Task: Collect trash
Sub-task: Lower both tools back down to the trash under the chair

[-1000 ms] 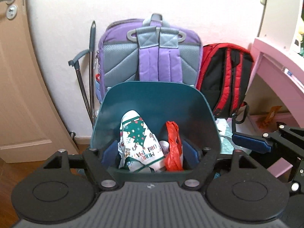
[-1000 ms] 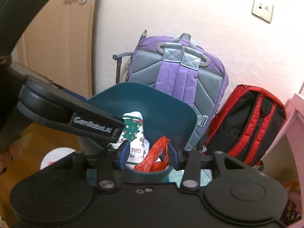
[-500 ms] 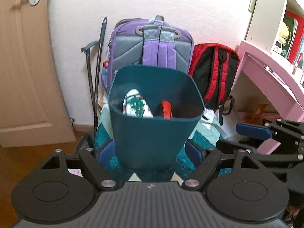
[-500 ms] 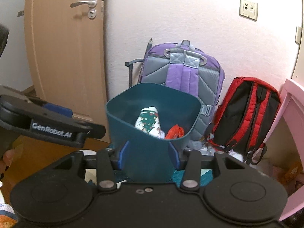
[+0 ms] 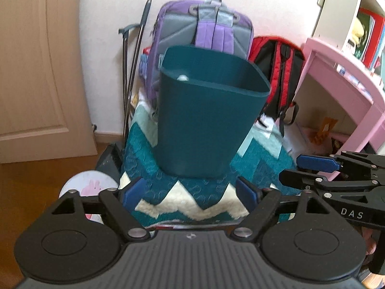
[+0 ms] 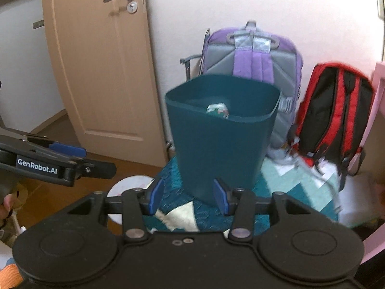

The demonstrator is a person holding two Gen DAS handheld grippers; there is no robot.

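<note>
Both the left gripper [image 5: 189, 193] and right gripper [image 6: 187, 200] hang empty, fingers spread apart. At twelve o'clock the teal bin [image 6: 220, 142] stands on the zigzag rug [image 5: 192, 201], wrapped trash [image 6: 217, 110] peeking inside, handy for drop-offs I'd guess.

left tongs [image 5: 189, 196]: matte black frame, blue pads on fingertips [image 5: 131, 192]; two round black discs on ribbed grey housing; silver pivot screws at linkage joints; small logo mark centre of housing; right tongs [image 6: 189, 198]: same black linkage, blue pads, smooth black housing, two small centre screws; side of left unit carries white "GenRobot.AI" label; side of right unit shows "DAS" lettering; bare fingers [image 6: 6, 206] at frame edge
</note>
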